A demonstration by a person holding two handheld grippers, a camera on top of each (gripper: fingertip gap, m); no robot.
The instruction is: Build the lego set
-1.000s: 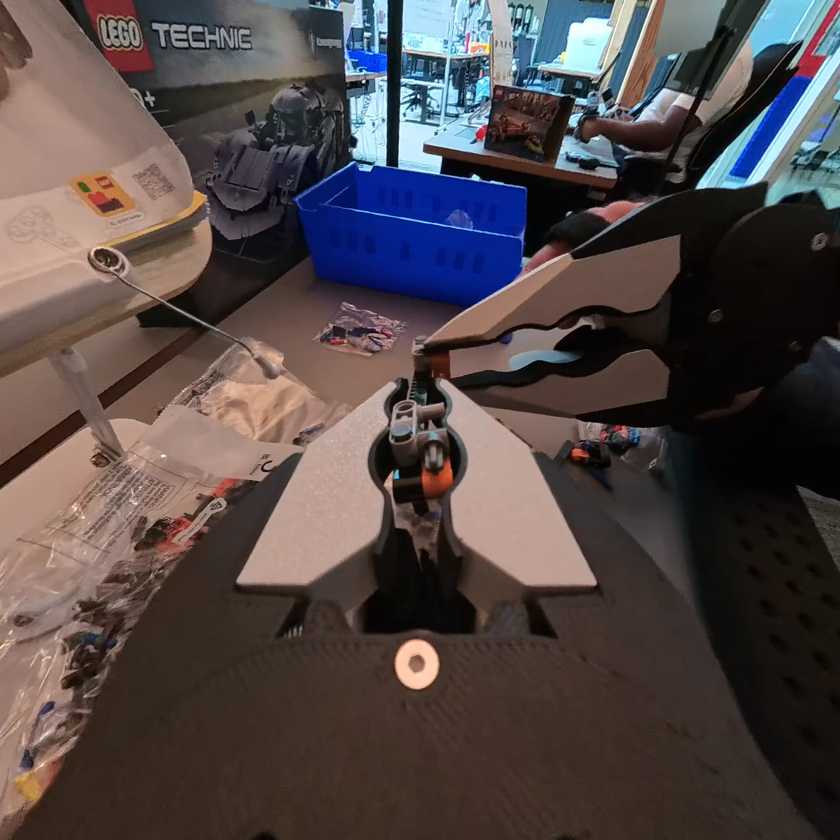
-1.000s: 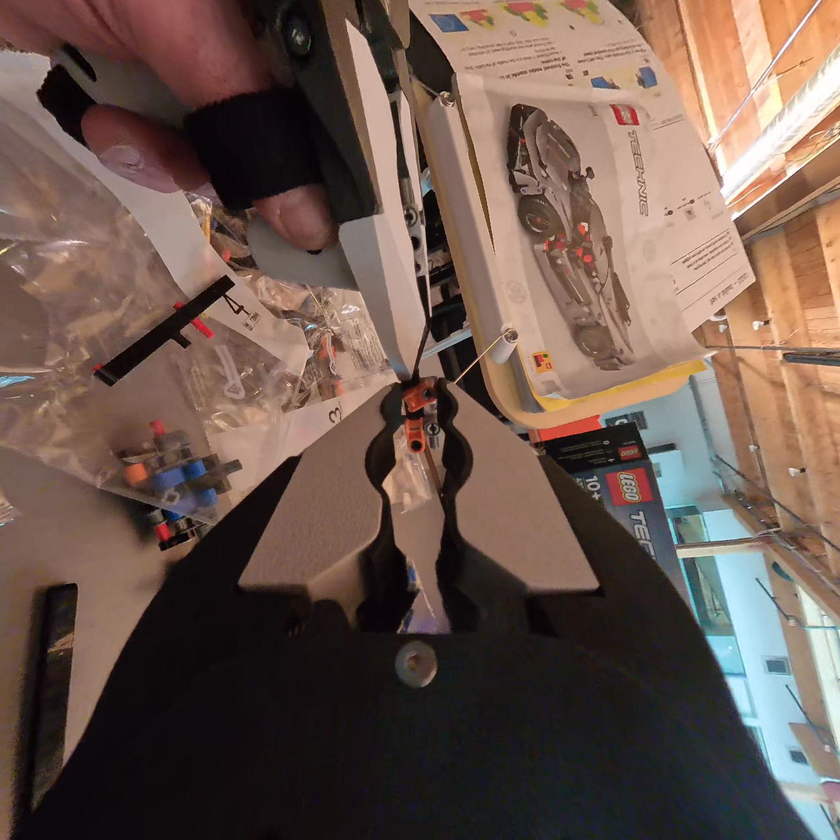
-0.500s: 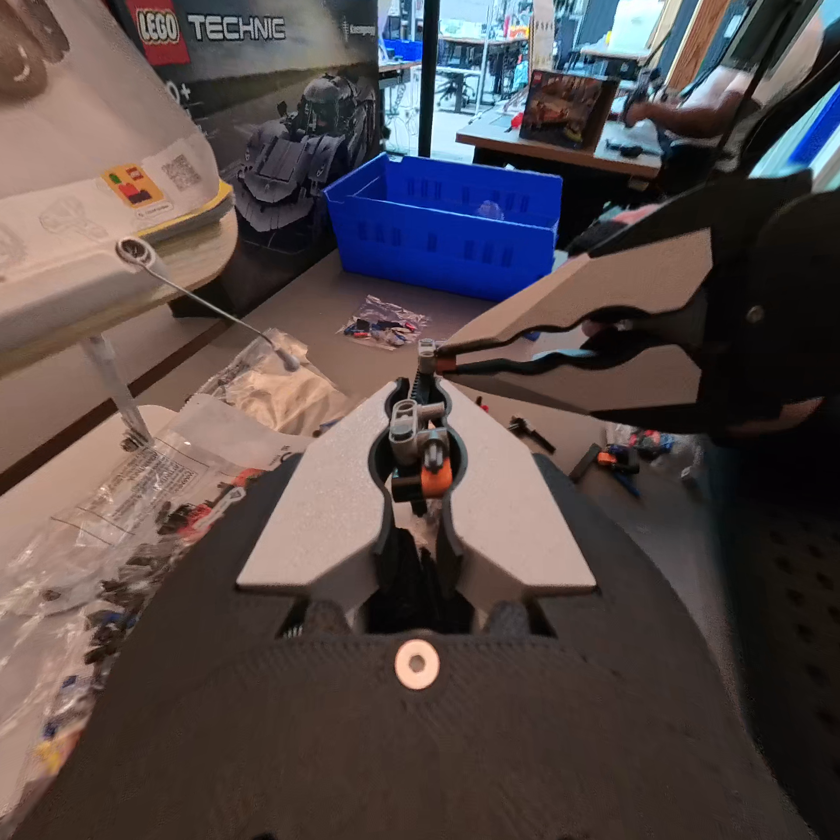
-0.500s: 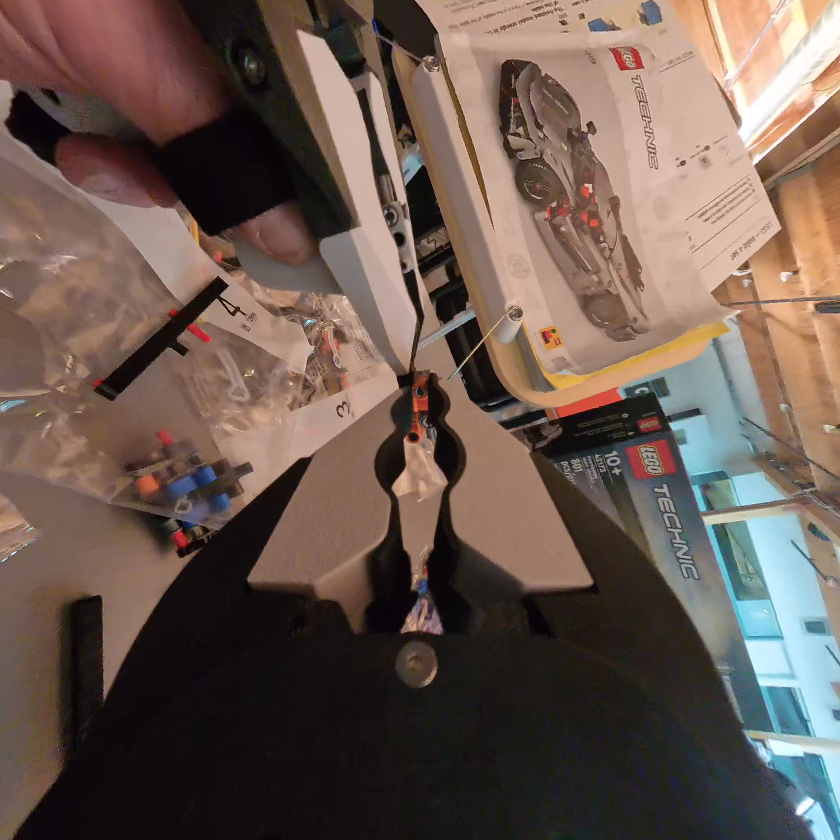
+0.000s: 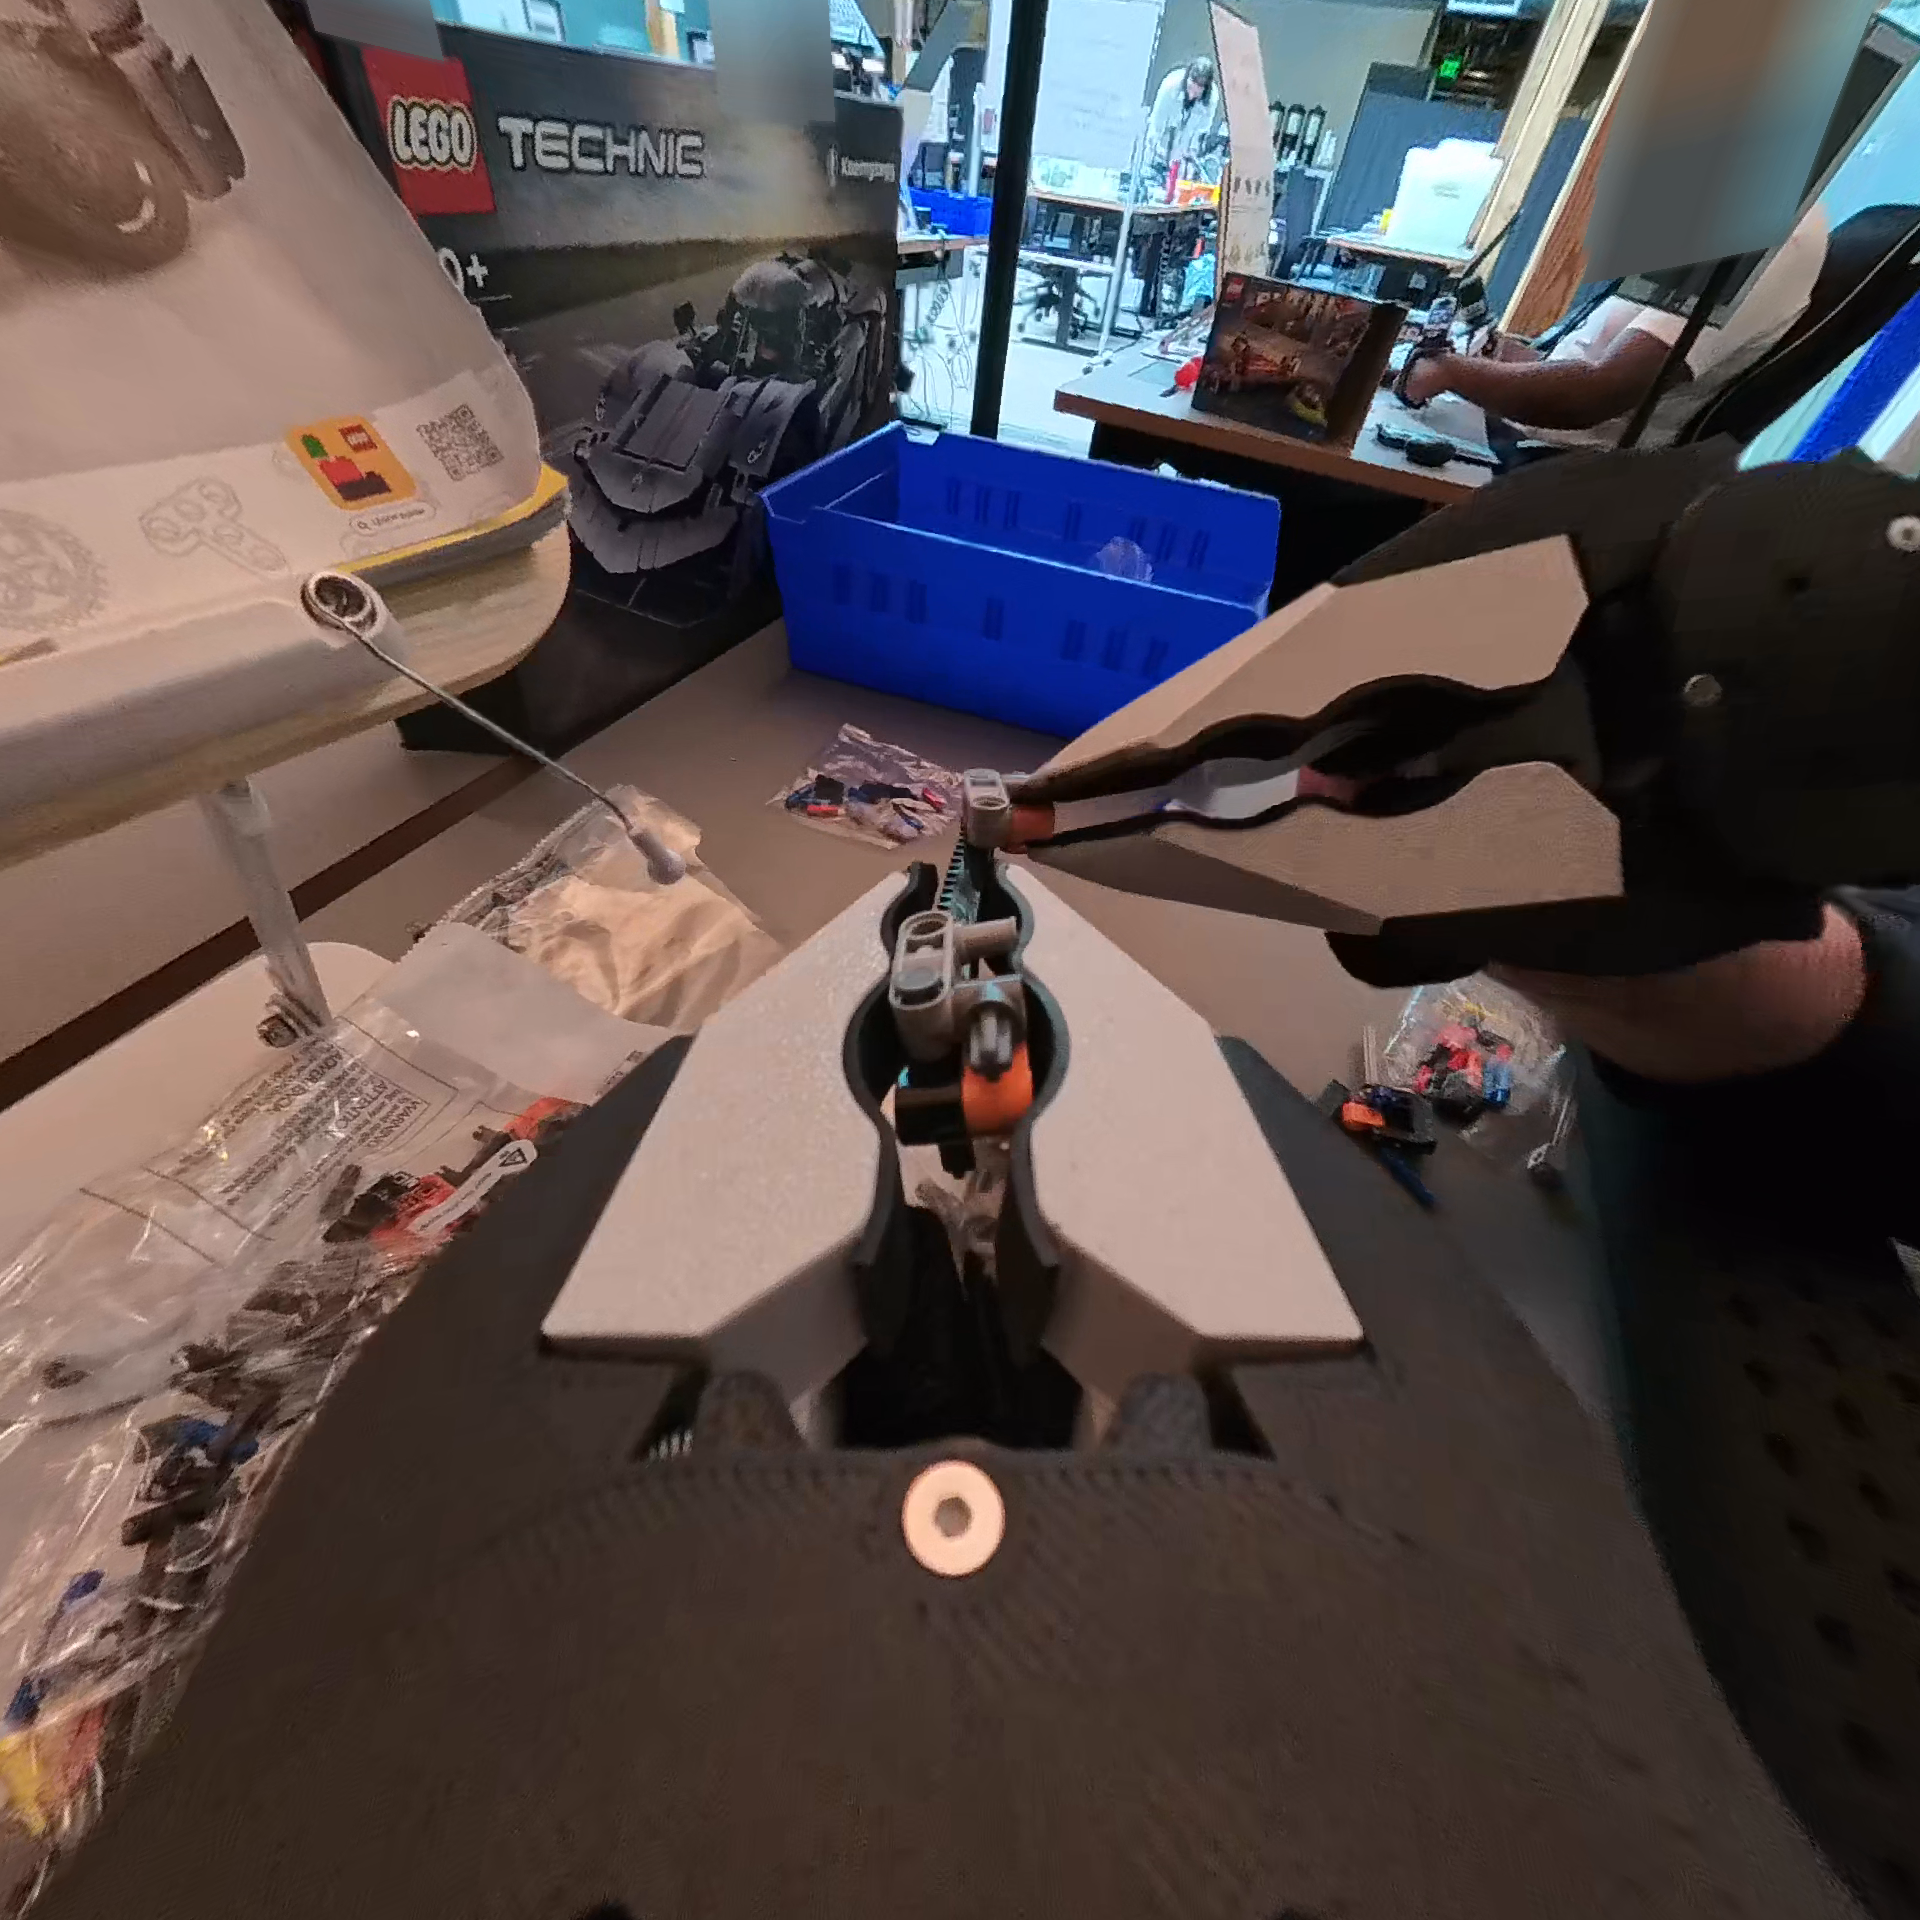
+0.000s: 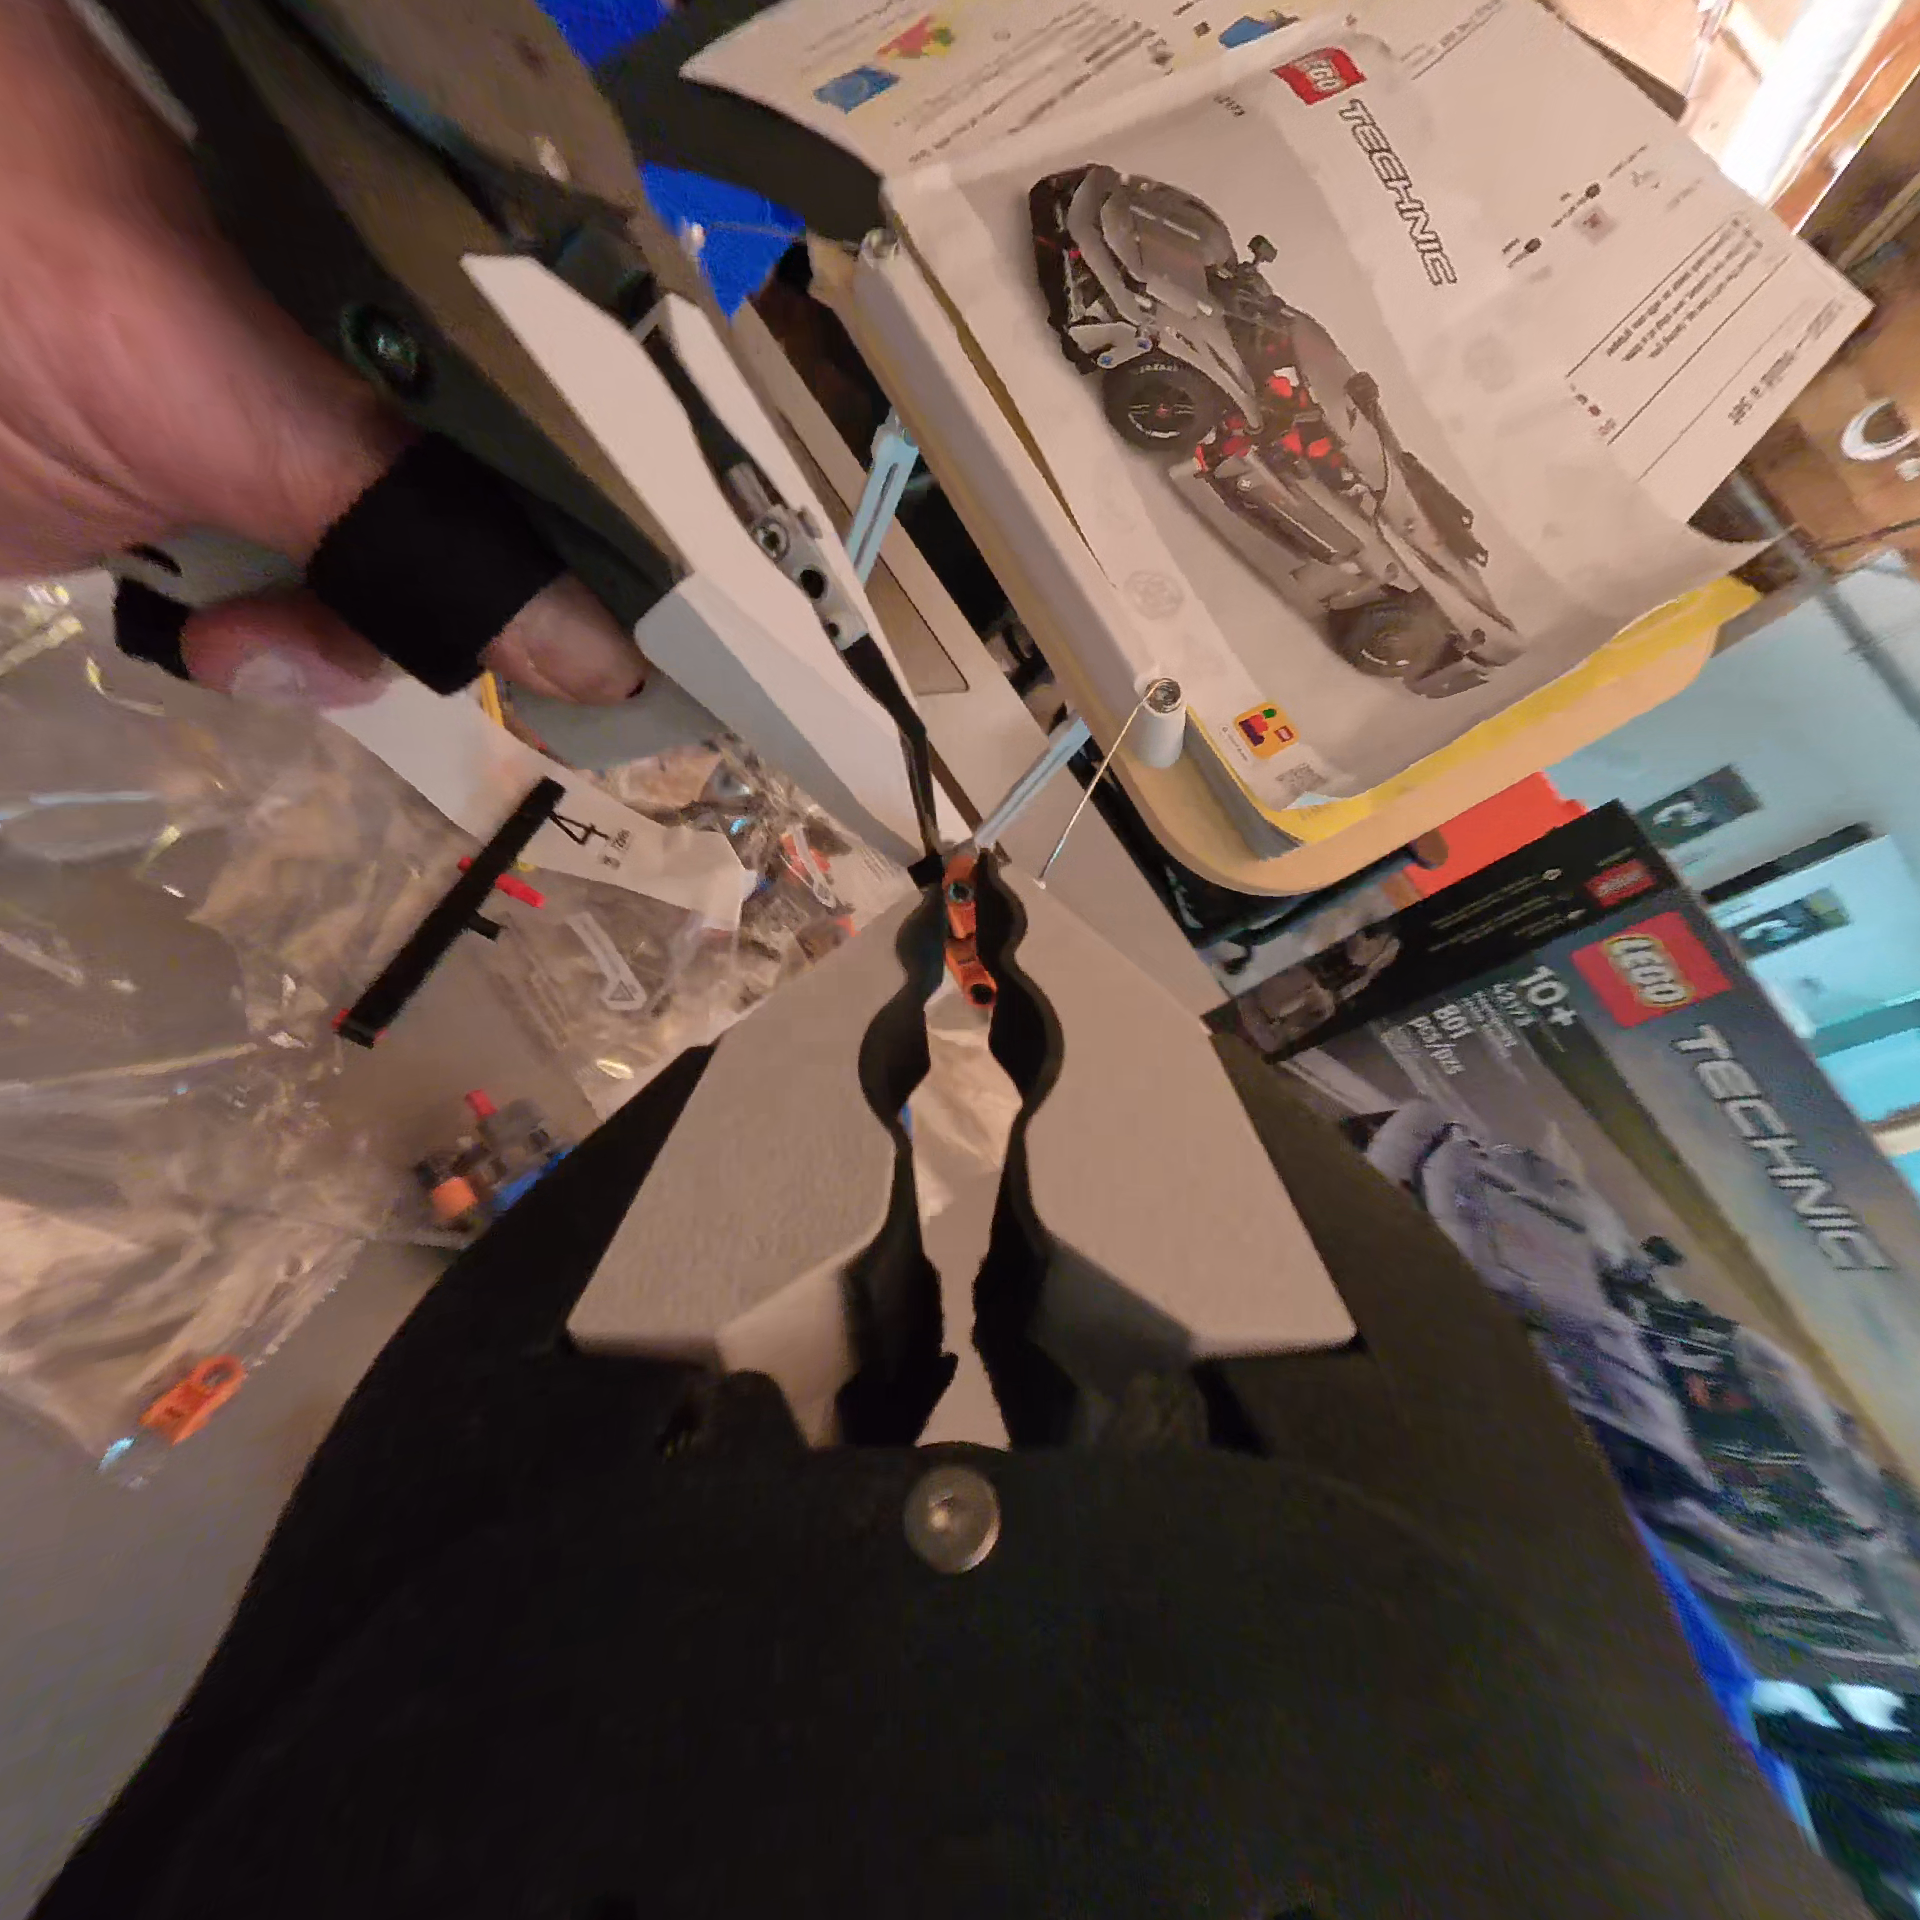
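My left gripper (image 5: 954, 883) is shut on a small lego assembly (image 5: 951, 1023) of grey connectors, an orange piece and a black toothed bar that sticks out past the tips. My right gripper (image 6: 961, 868) is shut on a small orange and grey connector (image 6: 966, 935). In the left wrist view the right gripper (image 5: 1013, 821) comes in from the right and holds that connector (image 5: 992, 816) against the top end of the black bar. In the right wrist view the left gripper (image 6: 914, 842) comes in from the upper left with the assembly (image 6: 800, 561).
A blue bin (image 5: 1018, 582) stands at the back of the table. An instruction booklet on a stand (image 5: 208, 499) is at the left, the set's box (image 5: 644, 291) behind it. Clear bags of parts (image 5: 260, 1195) lie at the left, loose parts (image 5: 1455, 1070) at the right. The tips of both grippers are at nearly the same place.
Both grippers stay shut on their parts and touching. The right gripper has rolled and the left has tilted, so the background has shifted in both views.
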